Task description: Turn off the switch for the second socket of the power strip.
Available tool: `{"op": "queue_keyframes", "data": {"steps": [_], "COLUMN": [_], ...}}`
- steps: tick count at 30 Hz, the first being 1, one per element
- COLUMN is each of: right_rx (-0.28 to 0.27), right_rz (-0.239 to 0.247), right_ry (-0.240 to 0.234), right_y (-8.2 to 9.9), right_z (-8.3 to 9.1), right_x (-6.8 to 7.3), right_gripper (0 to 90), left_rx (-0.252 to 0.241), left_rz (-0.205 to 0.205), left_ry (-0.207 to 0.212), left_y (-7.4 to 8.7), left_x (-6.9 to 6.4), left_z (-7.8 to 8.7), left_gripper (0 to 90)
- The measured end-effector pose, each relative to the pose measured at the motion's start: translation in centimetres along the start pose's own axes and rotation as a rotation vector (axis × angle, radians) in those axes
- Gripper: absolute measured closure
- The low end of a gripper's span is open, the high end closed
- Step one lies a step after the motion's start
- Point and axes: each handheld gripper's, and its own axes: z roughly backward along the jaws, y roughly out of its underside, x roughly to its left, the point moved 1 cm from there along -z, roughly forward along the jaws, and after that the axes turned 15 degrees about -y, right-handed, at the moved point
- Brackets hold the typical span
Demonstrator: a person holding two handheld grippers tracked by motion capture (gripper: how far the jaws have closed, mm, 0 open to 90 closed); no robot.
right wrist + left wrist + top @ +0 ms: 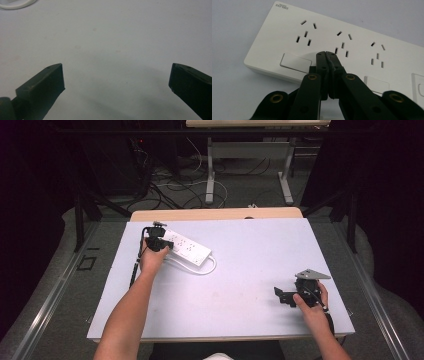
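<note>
1 power strip (187, 248), 2 tongs

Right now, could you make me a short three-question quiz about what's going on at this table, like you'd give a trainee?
1. True or false: the left gripper has its jaws shut together.
2. What do its tips point at? A) the power strip B) a cup C) a book
3. Fill in: the right gripper has its jaws ____ over the bare table.

Key: 1 true. 2 A; the closed tips sit over the strip's white face, beside a rocker switch; whether they touch it cannot be told. 3 open, with nothing between them.
</note>
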Motion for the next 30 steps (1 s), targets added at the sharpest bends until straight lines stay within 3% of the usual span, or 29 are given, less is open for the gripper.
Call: {"op": "queue_keyframes", "data": {"steps": [10, 30], "right_rx": [0.0, -0.004], "right_rz": [0.001, 0.0], "right_ry": [0.0, -0.001], "right_y": [0.0, -0.1], "right_z": [0.0, 0.0], "right_x": [0.1, 0.0], "right_gripper": [0.0, 0.0], "left_rx": [-0.032, -0.104], "left_rz": [0.013, -0.013], "left_ry": [-0.023, -0.028], "left_y": [-0.1, -0.4], "left_x": [0.0, 0.0], "left_z": [0.6, 2.9], "left_gripper": [79.3, 54.1]}}
